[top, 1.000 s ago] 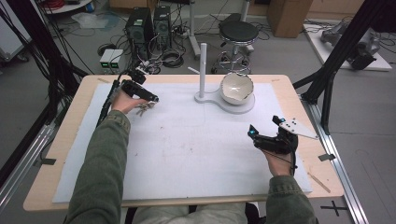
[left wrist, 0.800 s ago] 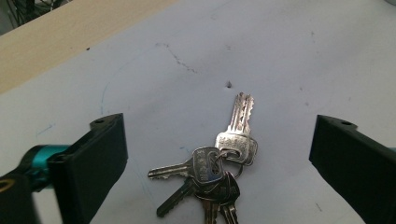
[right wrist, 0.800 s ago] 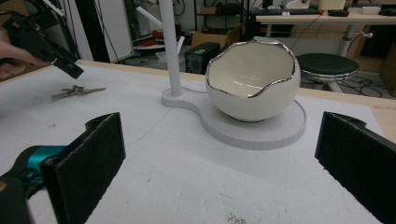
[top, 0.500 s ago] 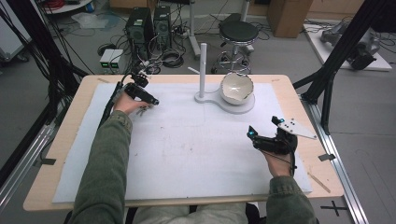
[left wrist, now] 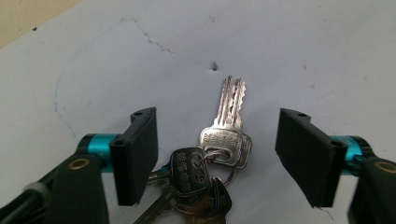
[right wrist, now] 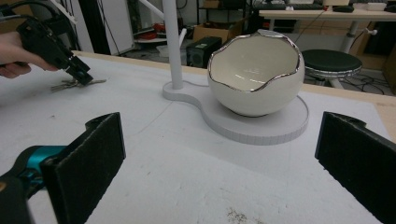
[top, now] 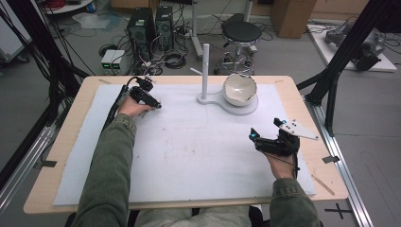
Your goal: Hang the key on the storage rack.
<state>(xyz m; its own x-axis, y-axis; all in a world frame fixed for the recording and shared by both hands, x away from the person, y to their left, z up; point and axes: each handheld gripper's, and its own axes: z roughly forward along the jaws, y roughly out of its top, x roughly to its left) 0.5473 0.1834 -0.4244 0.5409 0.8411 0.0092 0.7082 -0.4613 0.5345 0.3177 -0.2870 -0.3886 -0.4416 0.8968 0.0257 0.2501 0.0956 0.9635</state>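
Between the jaws of the left gripper (left wrist: 217, 158) lie the keys (left wrist: 219, 154) on the mat (top: 189, 156), pads apart from them on both sides; the jaws have just been closing. Ahead of it the mat is bare. Well off, the right gripper (right wrist: 219, 158) stands wide open, the bowl (right wrist: 254, 74) ahead of it on its stand (right wrist: 280, 126).

left claw (left wrist: 215, 156) lowered over keys (left wrist: 210, 163); jaws closing, not yet gripping

The bunch of keys (left wrist: 212, 168) bore stamped lettering on the heads of the keys, too small and worn to be read; no other writing could be made out.
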